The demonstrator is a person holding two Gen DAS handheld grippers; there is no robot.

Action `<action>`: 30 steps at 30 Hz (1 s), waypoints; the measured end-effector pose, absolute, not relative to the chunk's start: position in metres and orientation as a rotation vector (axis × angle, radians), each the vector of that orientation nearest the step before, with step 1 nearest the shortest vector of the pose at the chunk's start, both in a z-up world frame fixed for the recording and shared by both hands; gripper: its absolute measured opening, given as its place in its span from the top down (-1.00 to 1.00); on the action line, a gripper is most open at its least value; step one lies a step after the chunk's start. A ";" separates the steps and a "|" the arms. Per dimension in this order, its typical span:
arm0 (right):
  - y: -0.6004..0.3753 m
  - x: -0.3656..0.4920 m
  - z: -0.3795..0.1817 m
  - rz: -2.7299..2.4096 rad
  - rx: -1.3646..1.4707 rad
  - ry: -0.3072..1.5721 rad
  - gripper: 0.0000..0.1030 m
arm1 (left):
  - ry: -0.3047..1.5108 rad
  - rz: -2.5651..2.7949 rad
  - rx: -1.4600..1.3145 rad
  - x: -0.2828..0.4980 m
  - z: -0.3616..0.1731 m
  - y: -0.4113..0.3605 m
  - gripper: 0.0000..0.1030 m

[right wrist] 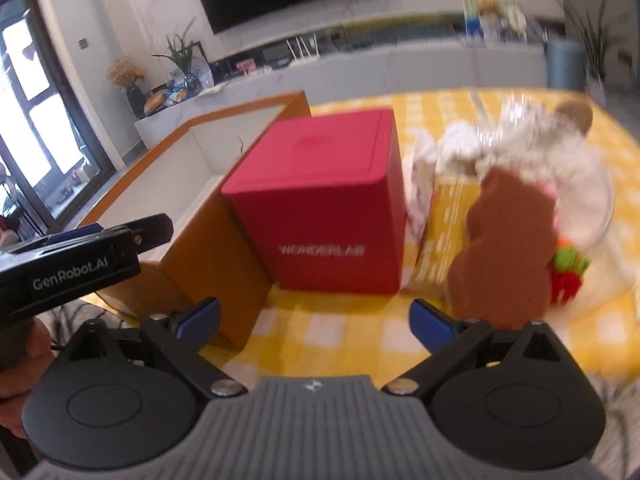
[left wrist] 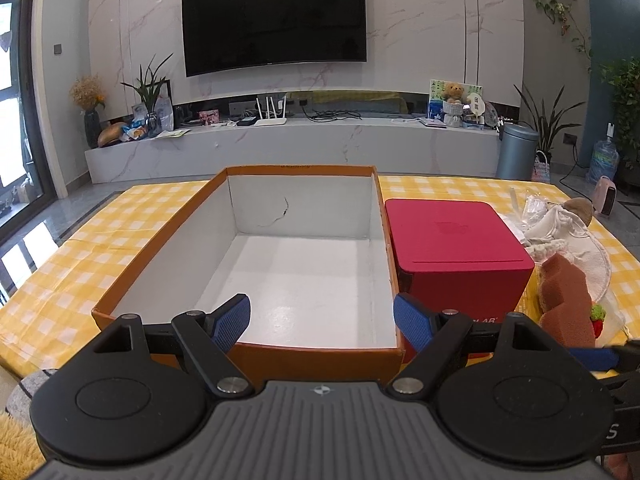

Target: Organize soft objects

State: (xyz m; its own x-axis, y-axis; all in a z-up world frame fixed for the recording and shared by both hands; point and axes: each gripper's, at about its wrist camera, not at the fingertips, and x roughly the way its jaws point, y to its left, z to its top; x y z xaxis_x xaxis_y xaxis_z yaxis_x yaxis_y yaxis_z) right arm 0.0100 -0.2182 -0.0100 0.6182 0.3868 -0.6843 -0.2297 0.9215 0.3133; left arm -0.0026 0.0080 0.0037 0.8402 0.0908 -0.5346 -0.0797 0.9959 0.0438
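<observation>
An orange cardboard box (left wrist: 120, 276) with a bare white inside sits on the yellow checked tablecloth. My left gripper (left wrist: 322, 322) hovers open over its near wall, nothing between the blue pads. To the right lies a pile of soft things: a brown bear-shaped sponge (left wrist: 568, 300), white cloths (left wrist: 568, 240) and a small red and green knitted piece (left wrist: 597, 320). In the blurred right wrist view the sponge (right wrist: 508, 248) stands just beyond my right gripper (right wrist: 316, 320), which is open and holds nothing. The box corner (right wrist: 224, 264) is near its left finger.
A red cube-shaped box (left wrist: 452, 248) stands against the orange box's right wall, seen again as the red cube (right wrist: 332, 204). The left gripper's body (right wrist: 72, 268) and a hand show at the left of the right wrist view. A TV wall and low cabinet lie behind the table.
</observation>
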 end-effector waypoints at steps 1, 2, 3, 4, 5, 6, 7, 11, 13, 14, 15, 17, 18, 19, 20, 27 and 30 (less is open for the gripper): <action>-0.218 0.010 -0.011 0.357 0.202 0.835 -0.83 | 0.566 0.092 0.020 -0.002 0.004 0.008 -0.86; -0.217 0.009 -0.011 0.350 0.187 0.823 -0.83 | 0.567 0.092 0.020 -0.002 0.004 0.008 -0.85; -0.215 0.007 -0.010 0.340 0.165 0.801 -0.83 | 0.567 0.092 0.020 -0.002 0.004 0.009 -0.85; -0.214 0.005 -0.009 0.332 0.144 0.775 -0.83 | 0.568 0.092 0.019 -0.003 0.004 0.009 -0.85; -0.214 0.003 -0.008 0.328 0.131 0.752 -0.84 | 0.570 0.091 0.019 -0.002 0.004 0.009 -0.85; -0.215 0.003 -0.006 0.326 0.130 0.740 -0.85 | 0.571 0.091 0.020 -0.002 0.004 0.009 -0.85; -0.217 0.004 -0.005 0.327 0.140 0.738 -0.85 | 0.573 0.092 0.023 -0.002 0.004 0.009 -0.85; -0.224 0.006 -0.002 0.307 0.165 0.735 -0.85 | 0.578 0.094 0.026 -0.003 0.007 0.008 -0.85; -0.228 0.007 0.004 0.288 0.148 0.712 -0.85 | 0.578 0.095 0.030 -0.002 0.012 0.006 -0.85; -0.233 0.009 0.009 0.276 0.134 0.699 -0.86 | 0.574 0.091 0.034 -0.001 0.017 0.004 -0.85; -0.237 0.013 0.013 0.260 0.120 0.686 -0.87 | 0.568 0.083 0.040 0.001 0.021 0.001 -0.85; -0.253 0.020 0.025 0.214 0.111 0.649 -0.92 | 0.552 0.063 0.057 0.004 0.030 -0.007 -0.85; -0.263 0.024 0.031 0.181 0.115 0.632 -0.92 | 0.546 0.052 0.064 0.007 0.034 -0.012 -0.85; -0.272 0.029 0.036 0.158 0.118 0.627 -0.92 | 0.543 0.040 0.069 0.010 0.037 -0.017 -0.85; -0.282 0.036 0.041 0.138 0.117 0.634 -0.93 | 0.540 0.025 0.075 0.012 0.040 -0.022 -0.85; -0.344 0.083 0.034 -0.064 0.163 0.757 -0.94 | 0.586 -0.141 0.146 0.026 0.034 -0.069 -0.85; -0.367 0.090 0.017 -0.152 0.212 0.758 -0.94 | 0.635 -0.245 0.182 0.032 0.023 -0.096 -0.85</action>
